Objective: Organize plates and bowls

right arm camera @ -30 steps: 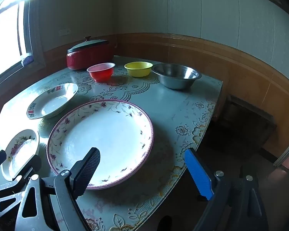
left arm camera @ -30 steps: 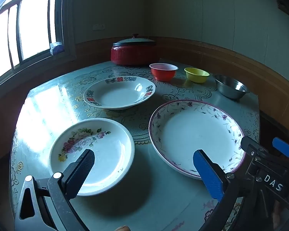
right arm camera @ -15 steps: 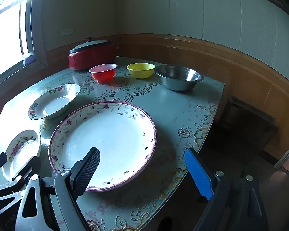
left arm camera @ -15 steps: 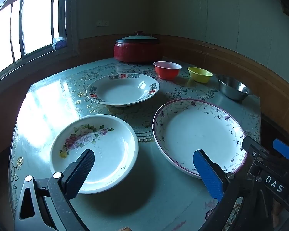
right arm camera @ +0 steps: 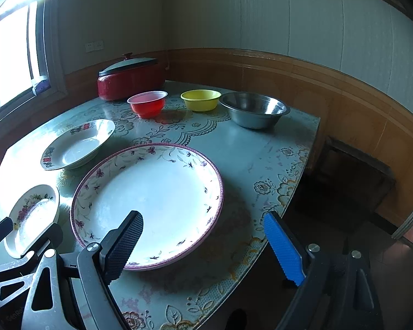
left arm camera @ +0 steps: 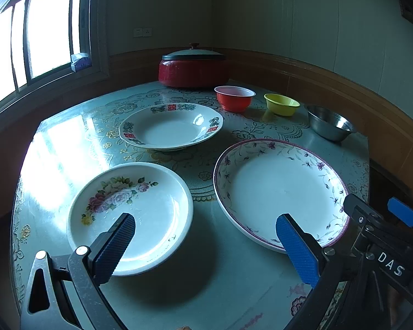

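Both hand-held grippers hung with jaws apart and empty: the left hand-held gripper (left arm camera: 205, 236) above the rose-patterned plate (left arm camera: 130, 217), the right hand-held gripper (right arm camera: 203, 236) over the large purple-rimmed plate (right arm camera: 148, 200). On the table (right arm camera: 261, 148), left to right, sat a deep plate (right arm camera: 78, 143), red bowl (right arm camera: 147, 104), yellow bowl (right arm camera: 201, 100) and steel bowl (right arm camera: 254, 110), all apart

Three plates (left arm camera: 280, 189) near on the table (left arm camera: 206, 288), three bowls (left arm camera: 282, 104) behind, a lidded pot (left arm camera: 192, 68) farthest back
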`<state>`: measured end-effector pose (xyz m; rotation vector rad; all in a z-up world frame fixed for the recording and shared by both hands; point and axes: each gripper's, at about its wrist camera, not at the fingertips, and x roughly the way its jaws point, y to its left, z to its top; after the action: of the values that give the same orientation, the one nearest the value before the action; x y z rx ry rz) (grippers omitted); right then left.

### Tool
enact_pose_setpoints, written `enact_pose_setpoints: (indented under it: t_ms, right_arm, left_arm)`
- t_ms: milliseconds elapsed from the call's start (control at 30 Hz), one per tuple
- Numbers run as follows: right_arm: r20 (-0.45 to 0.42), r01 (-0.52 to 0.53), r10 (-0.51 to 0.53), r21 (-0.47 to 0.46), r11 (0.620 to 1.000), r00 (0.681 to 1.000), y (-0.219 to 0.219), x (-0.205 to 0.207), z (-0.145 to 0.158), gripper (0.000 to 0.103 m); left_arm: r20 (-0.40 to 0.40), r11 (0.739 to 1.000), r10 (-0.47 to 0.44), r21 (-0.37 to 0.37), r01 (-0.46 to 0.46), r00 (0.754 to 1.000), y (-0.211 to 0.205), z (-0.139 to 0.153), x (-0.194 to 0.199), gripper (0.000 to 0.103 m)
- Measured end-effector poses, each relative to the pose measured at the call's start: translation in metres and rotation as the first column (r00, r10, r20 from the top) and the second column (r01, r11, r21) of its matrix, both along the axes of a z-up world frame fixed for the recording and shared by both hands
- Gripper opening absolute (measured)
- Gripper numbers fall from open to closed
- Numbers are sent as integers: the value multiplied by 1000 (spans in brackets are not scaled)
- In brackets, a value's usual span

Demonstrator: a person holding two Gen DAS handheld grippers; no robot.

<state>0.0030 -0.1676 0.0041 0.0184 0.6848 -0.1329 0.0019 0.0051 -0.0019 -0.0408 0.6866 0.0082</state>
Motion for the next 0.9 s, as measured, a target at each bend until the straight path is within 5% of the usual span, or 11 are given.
enact_pose_setpoints:
  t_ms: [900]
  right_arm:
    - [8,-20,20,1,1000,1000,2,0,0,91]
  left_arm:
    - [-1,1000,13,-15,-13,1000,5,2,-2,103]
